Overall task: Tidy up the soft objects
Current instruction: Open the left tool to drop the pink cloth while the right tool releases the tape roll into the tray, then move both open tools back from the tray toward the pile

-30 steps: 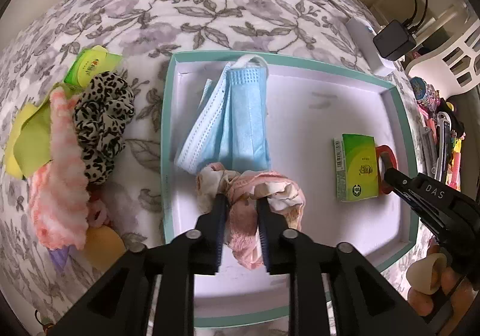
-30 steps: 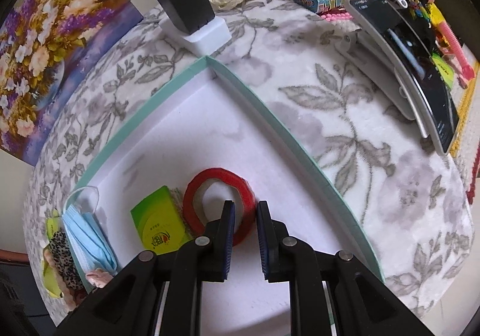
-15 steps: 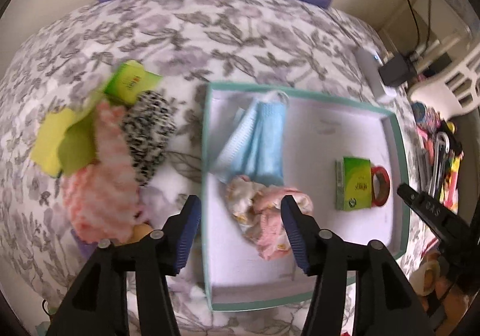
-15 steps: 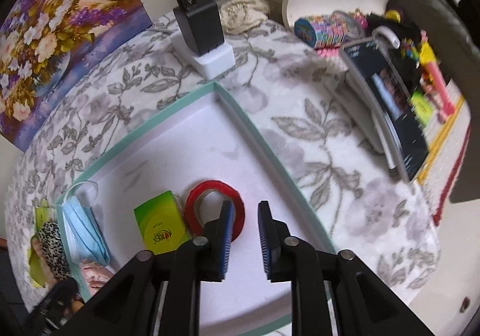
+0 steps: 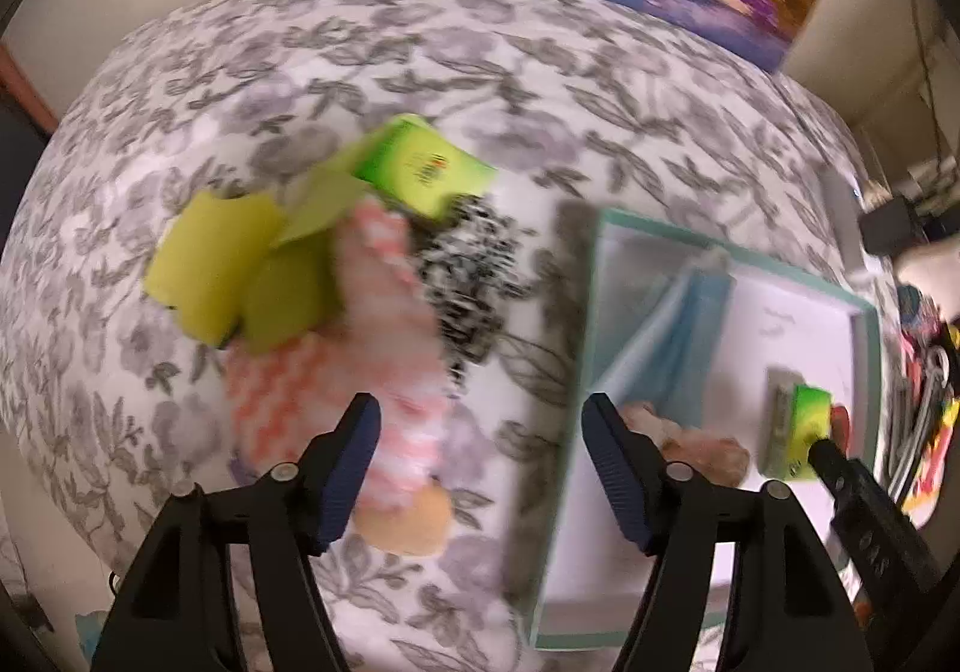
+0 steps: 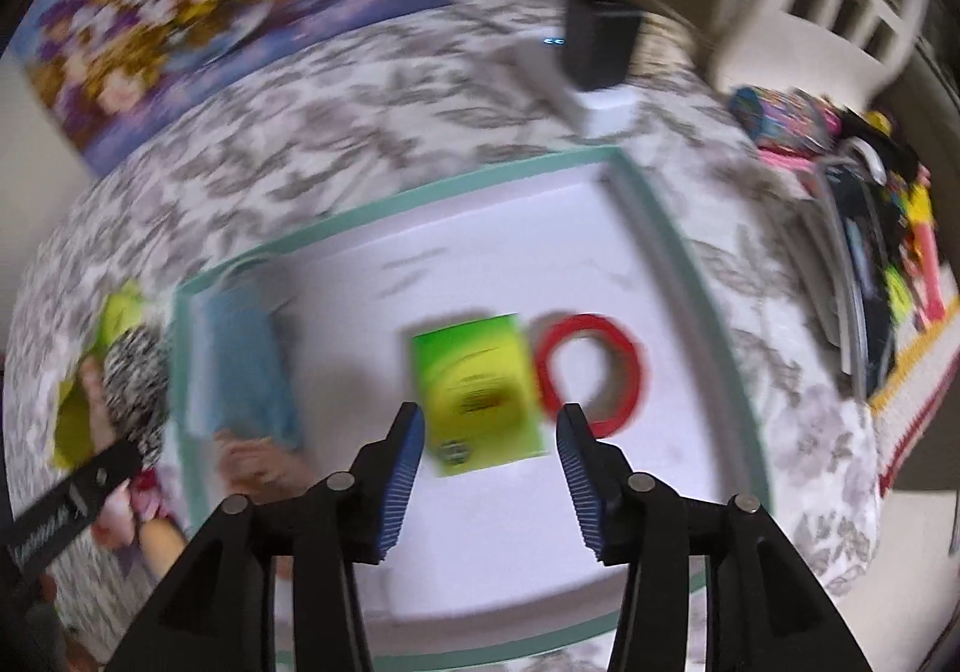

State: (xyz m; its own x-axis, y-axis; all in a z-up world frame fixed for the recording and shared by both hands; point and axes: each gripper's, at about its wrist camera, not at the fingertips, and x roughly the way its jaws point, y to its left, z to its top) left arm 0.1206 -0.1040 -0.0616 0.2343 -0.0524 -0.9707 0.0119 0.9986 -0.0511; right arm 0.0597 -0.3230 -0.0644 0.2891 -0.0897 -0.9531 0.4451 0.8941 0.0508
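Grippers just opened, empty: left gripper [image 5: 480,468]; right gripper [image 6: 489,468].

The left gripper [image 5: 480,468], jaws just opened wide and empty, has left the pink scrunchie [image 5: 690,441] in the tray [image 5: 591,312] and swung toward the pile outside its left rim, while the right gripper [image 6: 491,462] has opened off the red tape ring [image 6: 591,372].

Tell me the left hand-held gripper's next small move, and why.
Probably lower the left hand-held gripper onto the pink-and-white cloth. Its jaws have just been opening and hold nothing, the cloth lies right below them in the pile outside the tray, and the pink scrunchie already sits inside.
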